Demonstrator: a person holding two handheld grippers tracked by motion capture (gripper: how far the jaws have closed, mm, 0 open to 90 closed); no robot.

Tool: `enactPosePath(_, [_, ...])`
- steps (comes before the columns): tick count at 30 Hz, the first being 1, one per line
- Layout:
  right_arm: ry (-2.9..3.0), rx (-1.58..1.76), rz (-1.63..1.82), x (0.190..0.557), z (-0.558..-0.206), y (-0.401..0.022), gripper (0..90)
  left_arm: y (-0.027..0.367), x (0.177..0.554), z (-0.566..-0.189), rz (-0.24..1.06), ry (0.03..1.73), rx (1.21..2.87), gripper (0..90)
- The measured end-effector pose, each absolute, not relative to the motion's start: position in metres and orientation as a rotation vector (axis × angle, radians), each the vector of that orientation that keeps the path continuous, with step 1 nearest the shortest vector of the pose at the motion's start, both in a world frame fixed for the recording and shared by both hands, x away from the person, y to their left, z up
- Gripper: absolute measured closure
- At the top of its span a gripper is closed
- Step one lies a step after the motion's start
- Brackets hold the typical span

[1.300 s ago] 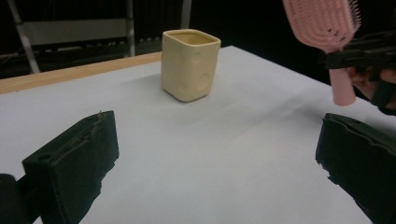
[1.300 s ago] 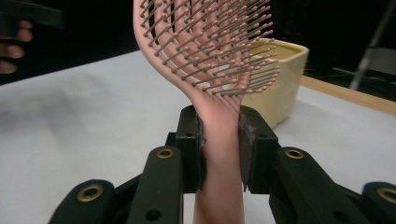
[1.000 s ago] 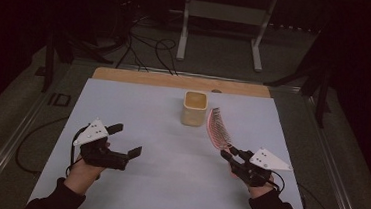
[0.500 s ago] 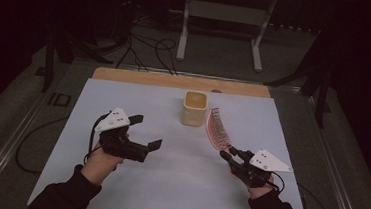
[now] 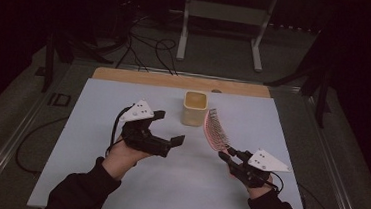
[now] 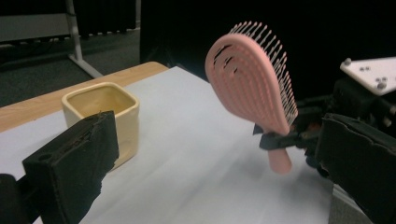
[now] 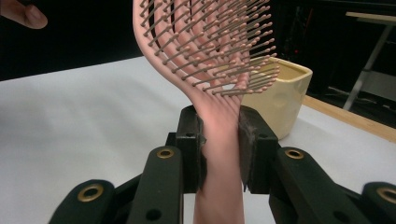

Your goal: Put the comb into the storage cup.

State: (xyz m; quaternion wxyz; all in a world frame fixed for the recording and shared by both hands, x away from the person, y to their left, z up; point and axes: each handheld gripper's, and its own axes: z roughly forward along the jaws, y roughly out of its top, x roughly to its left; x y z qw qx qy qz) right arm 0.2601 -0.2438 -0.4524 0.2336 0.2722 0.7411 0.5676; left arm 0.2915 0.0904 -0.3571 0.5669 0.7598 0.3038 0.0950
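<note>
My right gripper (image 5: 227,154) (image 7: 220,140) is shut on the handle of a pink hairbrush (image 5: 215,129) (image 6: 252,81) (image 7: 210,51). The brush head stands up above the table with its bristles turned to the right. Just left of the brush head, a cream square cup (image 5: 195,108) (image 6: 105,112) (image 7: 280,93) stands upright on the white table mat (image 5: 92,177). Left of the cup and lifted off the mat, my left gripper (image 5: 167,128) (image 6: 219,168) is open and holds nothing. Its jaws point toward the brush and the right gripper (image 6: 322,126).
A wooden strip (image 5: 140,77) runs along the mat's far edge. Beyond the table stand a metal frame (image 5: 222,22) and loose cables (image 5: 148,46) on a dark floor. A cable trails off the table's left side (image 5: 35,138).
My left gripper has risen and moved right and farther from the front edge, toward the cup. The right gripper and the brush have stayed where they were.
</note>
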Motion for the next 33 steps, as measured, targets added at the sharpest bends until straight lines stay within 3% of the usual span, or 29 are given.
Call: enactPosePath(33, [2.051,0.741,1.549,0.262,-0.455,-0.244,72.7,0.025,0.312,-0.338,0.137,0.855,1.796,0.2])
